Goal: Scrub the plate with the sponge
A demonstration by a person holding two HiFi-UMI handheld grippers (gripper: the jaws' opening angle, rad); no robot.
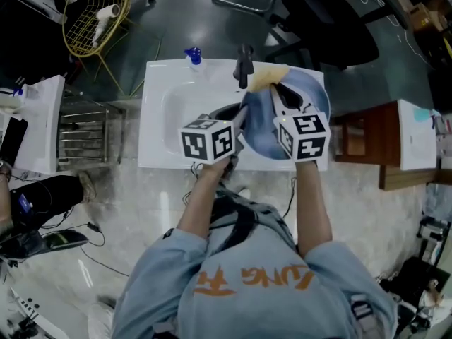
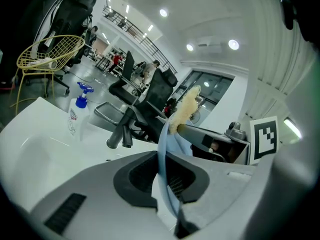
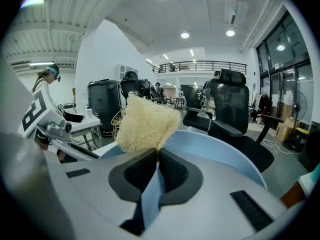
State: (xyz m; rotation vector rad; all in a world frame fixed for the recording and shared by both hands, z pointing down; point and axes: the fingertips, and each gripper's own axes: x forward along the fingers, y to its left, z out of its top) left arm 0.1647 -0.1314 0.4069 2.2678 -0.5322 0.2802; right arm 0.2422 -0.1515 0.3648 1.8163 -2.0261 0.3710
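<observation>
A light blue plate (image 1: 263, 134) is held tilted over the right side of the white sink (image 1: 169, 97). My left gripper (image 1: 241, 117) is shut on the plate's left rim; in the left gripper view the plate (image 2: 163, 154) stands edge-on between the jaws of the left gripper (image 2: 165, 178). My right gripper (image 1: 277, 92) is shut on a pale yellow fibrous sponge (image 1: 267, 76) at the plate's far edge. In the right gripper view the sponge (image 3: 145, 124) sticks out past the jaws of the right gripper (image 3: 157, 156), with the plate (image 3: 220, 154) curving behind it.
A black faucet (image 1: 244, 63) rises at the back of the sink, just left of the sponge. A spray bottle with a blue top (image 1: 193, 56) stands on the sink's back rim. A brown cabinet (image 1: 364, 143) is to the right, and a yellow wire chair (image 1: 95, 16) stands beyond the sink.
</observation>
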